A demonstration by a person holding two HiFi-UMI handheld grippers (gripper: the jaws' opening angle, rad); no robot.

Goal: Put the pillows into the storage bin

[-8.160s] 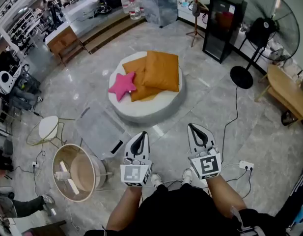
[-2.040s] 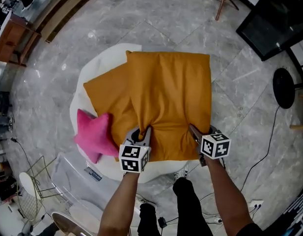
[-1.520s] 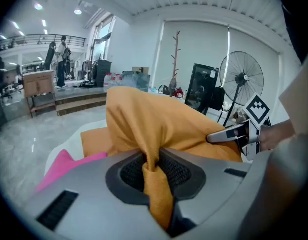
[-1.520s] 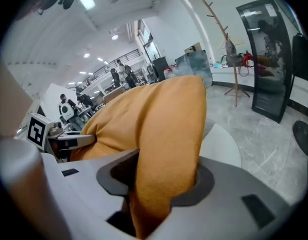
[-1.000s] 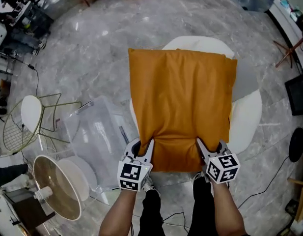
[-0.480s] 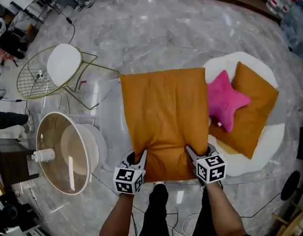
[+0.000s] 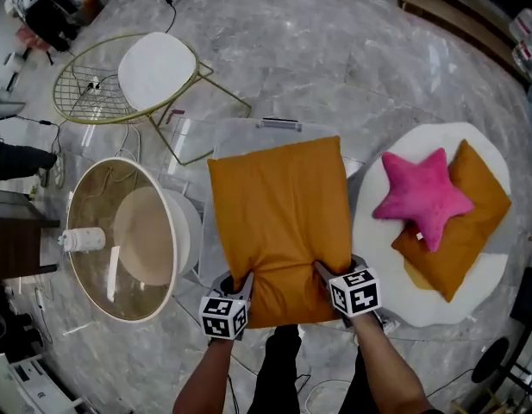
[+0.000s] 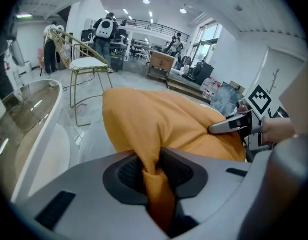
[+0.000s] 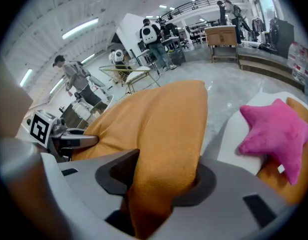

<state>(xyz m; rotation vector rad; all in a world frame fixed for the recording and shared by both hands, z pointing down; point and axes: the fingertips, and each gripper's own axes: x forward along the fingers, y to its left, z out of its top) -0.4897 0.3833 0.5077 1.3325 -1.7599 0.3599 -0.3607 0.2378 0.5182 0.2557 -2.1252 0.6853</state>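
The big orange pillow (image 7: 278,222) was hanging right over the clear storage bin (image 7: 281,126), held up by its two near corners. It covered pretty much the whole opening, so only the bin's far rim and a bit of its left wall peeked out. I couldn't tell whether the pillow was touching the bin, and whatever was inside was hidden under it.

The left tongs (image 7: 234,285) had a bunched fold of the orange fabric pinched between the pads. They'd just been easing open a little, but the cloth was still squeezed in there. The right tongs (image 7: 326,272) were clamped on a fatter wad of the other corner.

Off to the right sat the round white pouf (image 7: 378,257), with the pink star pillow (image 7: 421,198) lying on top, partly overlapping a second orange pillow (image 7: 472,214) on the far side.

Left of the bin, a big round bowl-shaped thing (image 7: 128,240) sat on the marble floor, and a wire chair (image 7: 153,72) with a white seat stood beyond it.
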